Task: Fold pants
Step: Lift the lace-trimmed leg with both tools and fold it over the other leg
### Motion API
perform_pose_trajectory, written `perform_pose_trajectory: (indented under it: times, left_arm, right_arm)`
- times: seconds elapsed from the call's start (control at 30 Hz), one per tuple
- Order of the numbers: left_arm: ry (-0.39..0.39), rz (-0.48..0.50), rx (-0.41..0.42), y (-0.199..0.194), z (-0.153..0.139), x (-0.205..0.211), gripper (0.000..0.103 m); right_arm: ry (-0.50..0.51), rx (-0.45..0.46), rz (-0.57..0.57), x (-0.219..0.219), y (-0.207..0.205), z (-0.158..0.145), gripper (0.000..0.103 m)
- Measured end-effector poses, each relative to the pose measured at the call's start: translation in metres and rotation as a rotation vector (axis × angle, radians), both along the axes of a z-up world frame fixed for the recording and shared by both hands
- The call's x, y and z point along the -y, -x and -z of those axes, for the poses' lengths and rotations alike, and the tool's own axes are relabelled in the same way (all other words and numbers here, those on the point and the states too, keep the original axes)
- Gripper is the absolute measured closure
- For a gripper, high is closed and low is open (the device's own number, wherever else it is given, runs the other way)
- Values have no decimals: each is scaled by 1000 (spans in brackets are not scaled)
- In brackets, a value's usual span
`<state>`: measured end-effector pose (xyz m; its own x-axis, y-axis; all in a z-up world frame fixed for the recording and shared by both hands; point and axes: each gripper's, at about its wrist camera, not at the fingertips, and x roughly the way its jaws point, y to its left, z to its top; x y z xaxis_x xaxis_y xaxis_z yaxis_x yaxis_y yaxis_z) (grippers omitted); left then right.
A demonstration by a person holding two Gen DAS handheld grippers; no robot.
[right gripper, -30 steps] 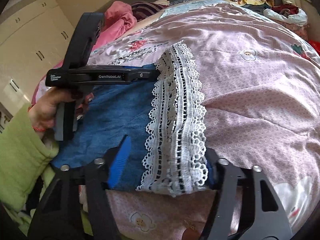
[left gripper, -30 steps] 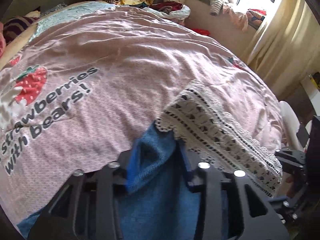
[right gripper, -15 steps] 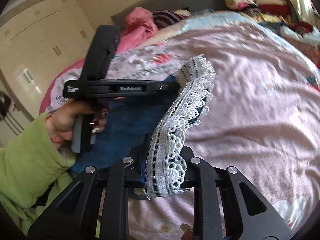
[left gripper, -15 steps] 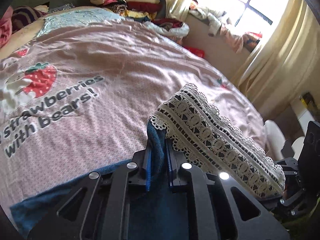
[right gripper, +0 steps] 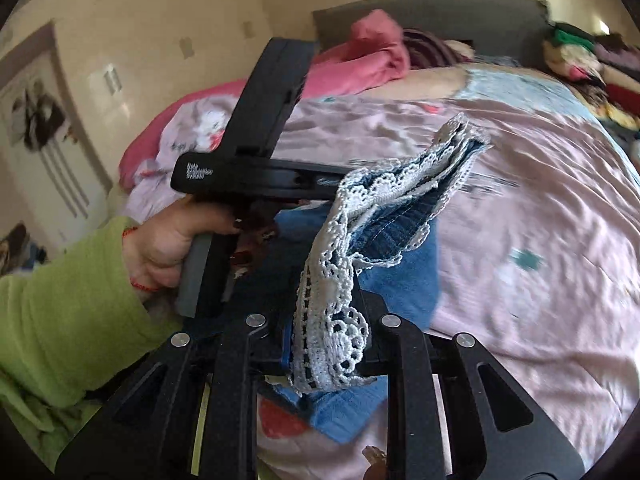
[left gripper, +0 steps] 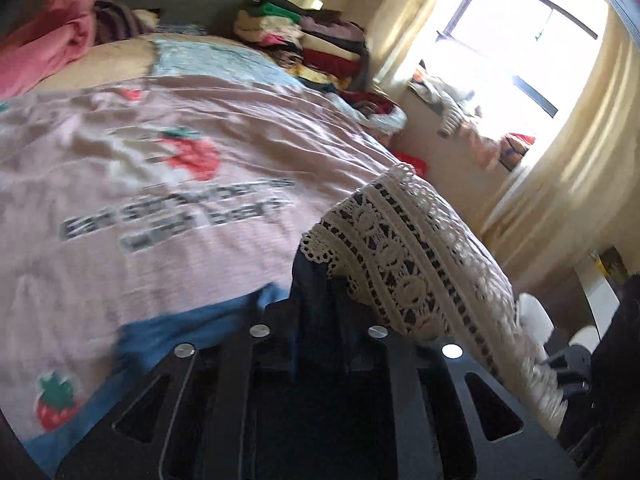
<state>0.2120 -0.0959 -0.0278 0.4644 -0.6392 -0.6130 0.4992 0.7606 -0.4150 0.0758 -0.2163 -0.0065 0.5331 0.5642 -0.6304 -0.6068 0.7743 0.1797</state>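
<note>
The pants are blue denim point(left gripper: 180, 328) with a wide white lace hem point(left gripper: 400, 256), lying on a pink strawberry bedcover point(left gripper: 160, 208). My left gripper point(left gripper: 320, 308) pinches a dark fold of denim at the hem's left corner, and its jaws are opening slightly with the cloth still between them. In the right wrist view my right gripper point(right gripper: 324, 320) is shut on the lace hem point(right gripper: 384, 188) at its other corner. The hem hangs lifted and bunched between both grippers. A hand point(right gripper: 168, 240) in a green sleeve holds the left gripper point(right gripper: 336, 178).
Stacked folded clothes point(left gripper: 312, 44) sit at the bed's far side, and a pink blanket point(right gripper: 372, 52) lies by the grey headboard. A bright window point(left gripper: 520, 40) with yellow curtains is to the right. Cream wardrobe doors point(right gripper: 60, 140) stand on the left.
Both grippers closed on the hem's corners, then rose and moved forward over the bed. The lace hem, flat a second ago, now hangs raised and twisted between them.
</note>
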Motion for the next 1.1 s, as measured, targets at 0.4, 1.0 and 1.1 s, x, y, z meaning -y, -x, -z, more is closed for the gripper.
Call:
perform_pose_trajectory:
  times: [0.4,1.0,1.1]
  left_arm:
    - [178,-410,-100,31,22,-150,53]
    - [300,-382,-146,40,31,-155,43]
    - [230,-378,-170,29,34,-145,39]
  right_arm:
    - [210,-39,-172,-93,10,50,82]
    - [97,-22,32,-23,-16,15,46]
    - [63,-78,125,2,-53,17,46]
